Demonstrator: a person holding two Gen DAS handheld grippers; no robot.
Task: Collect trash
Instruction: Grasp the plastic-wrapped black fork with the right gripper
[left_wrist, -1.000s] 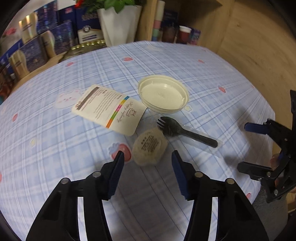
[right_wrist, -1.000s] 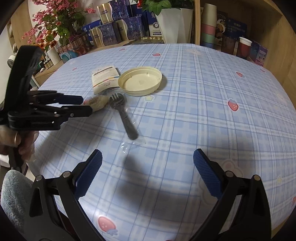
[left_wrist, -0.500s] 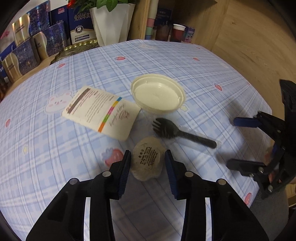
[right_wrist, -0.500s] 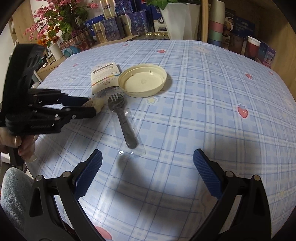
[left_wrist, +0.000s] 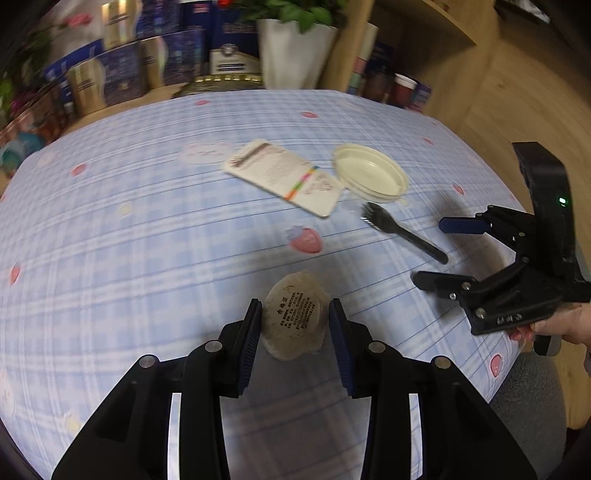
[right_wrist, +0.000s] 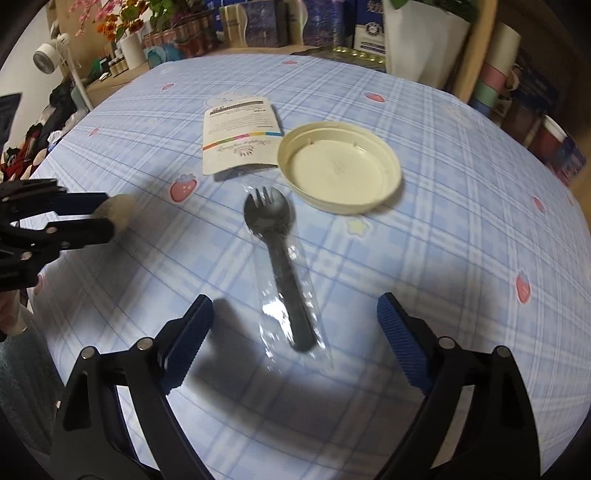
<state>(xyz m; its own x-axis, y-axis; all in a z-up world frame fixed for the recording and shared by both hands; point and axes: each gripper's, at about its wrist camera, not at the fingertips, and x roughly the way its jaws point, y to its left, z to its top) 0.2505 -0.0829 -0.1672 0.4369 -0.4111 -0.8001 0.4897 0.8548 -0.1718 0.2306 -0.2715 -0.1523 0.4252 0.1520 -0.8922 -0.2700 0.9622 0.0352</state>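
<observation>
Pinched between the pads of the left gripper (left_wrist: 293, 325) at lower centre, the round wrapped packet (left_wrist: 294, 315) could be squeezed out if the hold is shallow. The right gripper (right_wrist: 295, 332), jaws wide and just closing on nothing, hangs over the wrapped fork (right_wrist: 280, 258) mid-frame; its slick plastic sleeve could let it slip away.

Table (right_wrist: 461, 229) w/ cloth: paper packet (right_wrist: 240, 136) lies toward the far side, round lid (right_wrist: 340, 166) just beside it on its right in the right wrist view, nearly touching. Wrapped fork (right_wrist: 280, 266) lies nearer than both, prongs toward the packet and lid, handle toward the right gripper (right_wrist: 295, 343), whose fingers stand either side of the handle end. Left gripper (left_wrist: 293, 325) is off to the left of the fork, near the table edge, w/ a small round pack (left_wrist: 295, 314) between its fingers. Plant pot (left_wrist: 295, 51), boxes (left_wrist: 122, 74) and cups (left_wrist: 402, 88) stand behind the table.
</observation>
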